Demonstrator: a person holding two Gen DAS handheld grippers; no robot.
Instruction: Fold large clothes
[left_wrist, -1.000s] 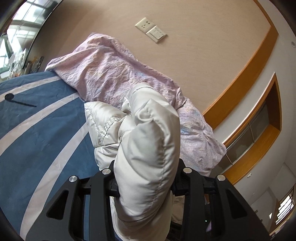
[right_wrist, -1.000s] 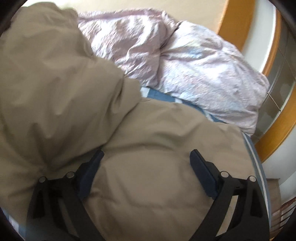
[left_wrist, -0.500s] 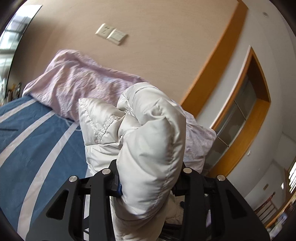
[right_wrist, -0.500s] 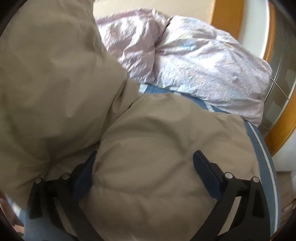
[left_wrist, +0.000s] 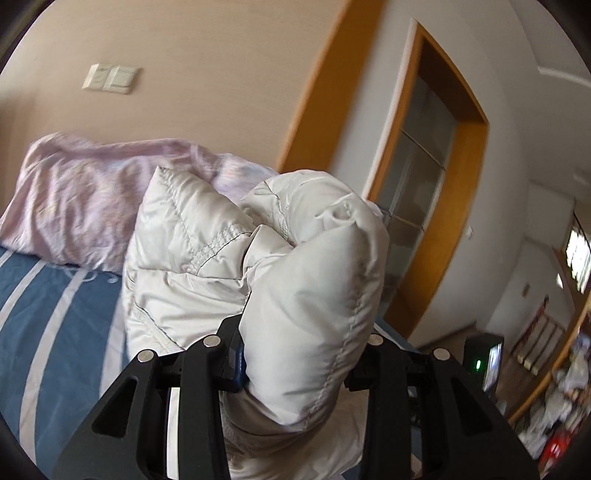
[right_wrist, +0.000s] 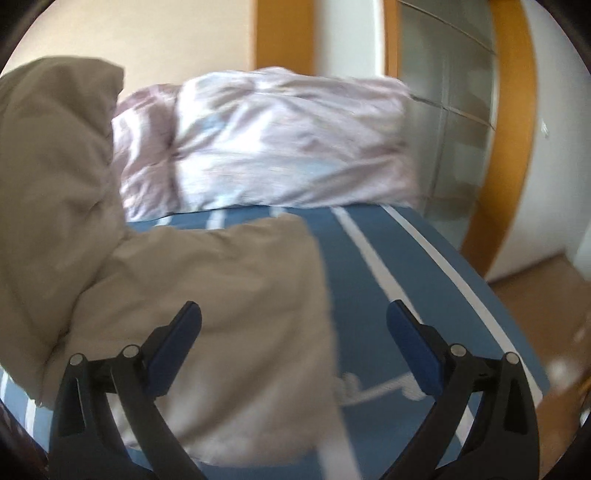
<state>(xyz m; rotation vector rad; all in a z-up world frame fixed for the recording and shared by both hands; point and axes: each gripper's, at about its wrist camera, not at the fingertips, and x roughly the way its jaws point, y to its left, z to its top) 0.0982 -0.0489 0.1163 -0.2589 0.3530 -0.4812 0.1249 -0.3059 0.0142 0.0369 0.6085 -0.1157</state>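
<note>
A puffy quilted jacket is the garment on the bed. In the left wrist view its pale cream padding (left_wrist: 314, 258) bulges up between the fingers, and my left gripper (left_wrist: 301, 350) is shut on that thick fold, held above the bed. In the right wrist view the jacket's beige side (right_wrist: 203, 280) lies bunched on the bed's left half, with a raised heap at far left. My right gripper (right_wrist: 293, 310) hovers over the jacket's right edge, jaws wide open, nothing pressed between the blue pads (right_wrist: 177, 343).
The blue bedcover with white stripes (right_wrist: 388, 258) shows bare to the right of the jacket. A crumpled pink duvet (right_wrist: 277, 140) lies along the headboard wall. A wood-framed glass door (left_wrist: 454, 221) and the floor (right_wrist: 535, 295) lie beyond the bed's right edge.
Both grippers swung to the right and rolled. The left one kept its clamp on the fold. The right one drew off the jacket, uncovering blue bedcover beneath, and its jaws widened slightly.
</note>
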